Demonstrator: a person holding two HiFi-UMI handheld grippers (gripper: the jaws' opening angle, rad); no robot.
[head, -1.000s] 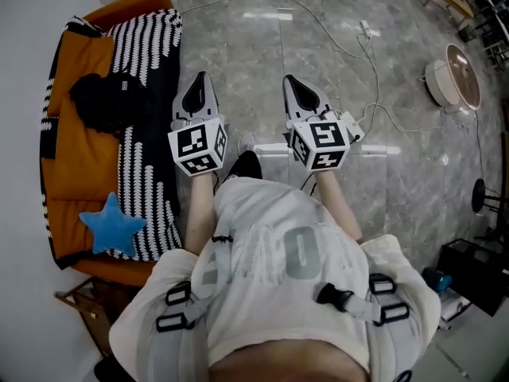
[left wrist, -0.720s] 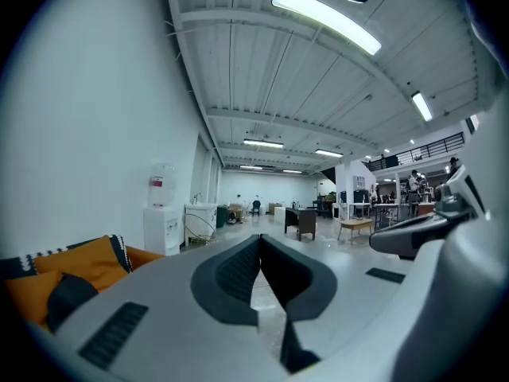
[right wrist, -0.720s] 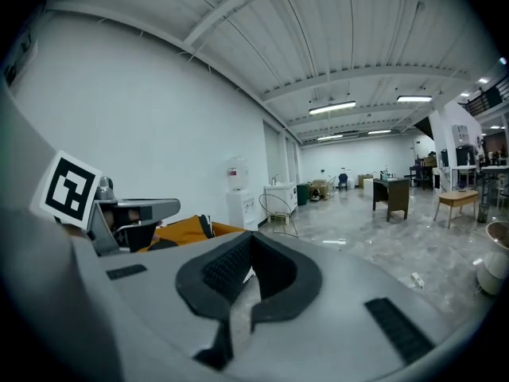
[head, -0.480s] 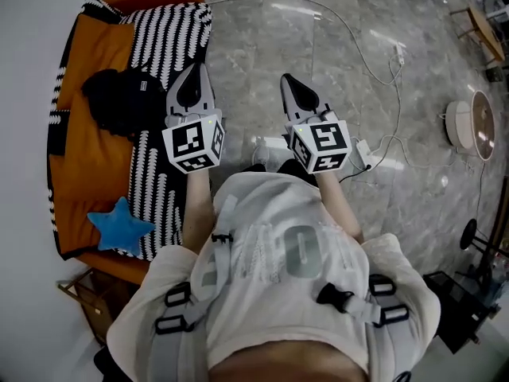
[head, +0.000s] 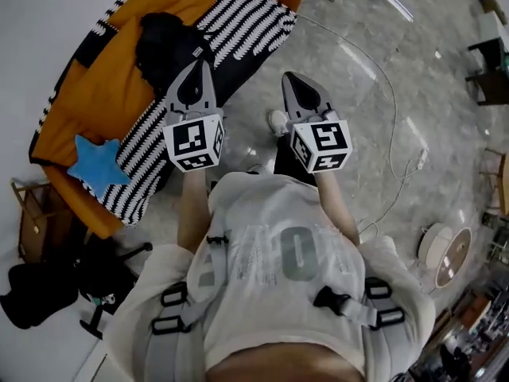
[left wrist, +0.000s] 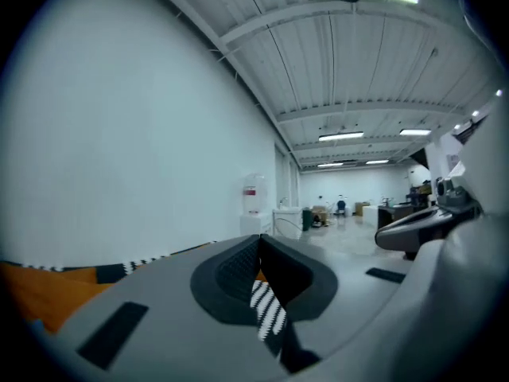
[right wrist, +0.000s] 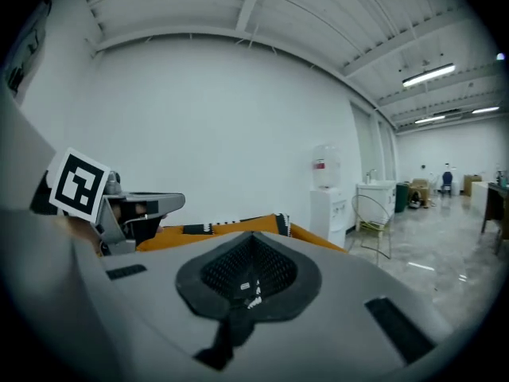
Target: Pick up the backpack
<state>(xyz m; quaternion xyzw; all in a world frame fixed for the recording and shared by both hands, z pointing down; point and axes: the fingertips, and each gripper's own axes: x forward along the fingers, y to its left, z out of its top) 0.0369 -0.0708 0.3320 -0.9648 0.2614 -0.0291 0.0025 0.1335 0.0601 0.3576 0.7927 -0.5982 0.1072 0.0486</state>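
Lying at the far left of the head view, a dark bag [head: 32, 297] sits on the floor beside a wooden stand [head: 32, 213]. Above them an orange sofa [head: 87, 106] runs along the white wall, with a black-and-white striped blanket [head: 242, 22] draped over its seat and front. A blue star cushion [head: 95, 161] rests on the sofa's near end. The black backpack [head: 163, 42] lies further along the sofa on the orange fabric, touching the blanket's edge.

The left gripper [head: 198, 64] is held level with its 2 jaws pressed together and nothing between them. Its tip overlaps the backpack's near edge in the head view, and contact cannot be judged. In the left gripper view only a sliver of the blanket shows beneath the closed jaws, with the wall and a water dispenser [left wrist: 253, 200] beyond.

The right gripper [head: 289, 79] is over the grey floor beside the sofa, tilted slightly down. Its 2 jaws are also fully together and empty. Further right a white cable [head: 392, 110] trails across the floor towards a round appliance [head: 442, 250].
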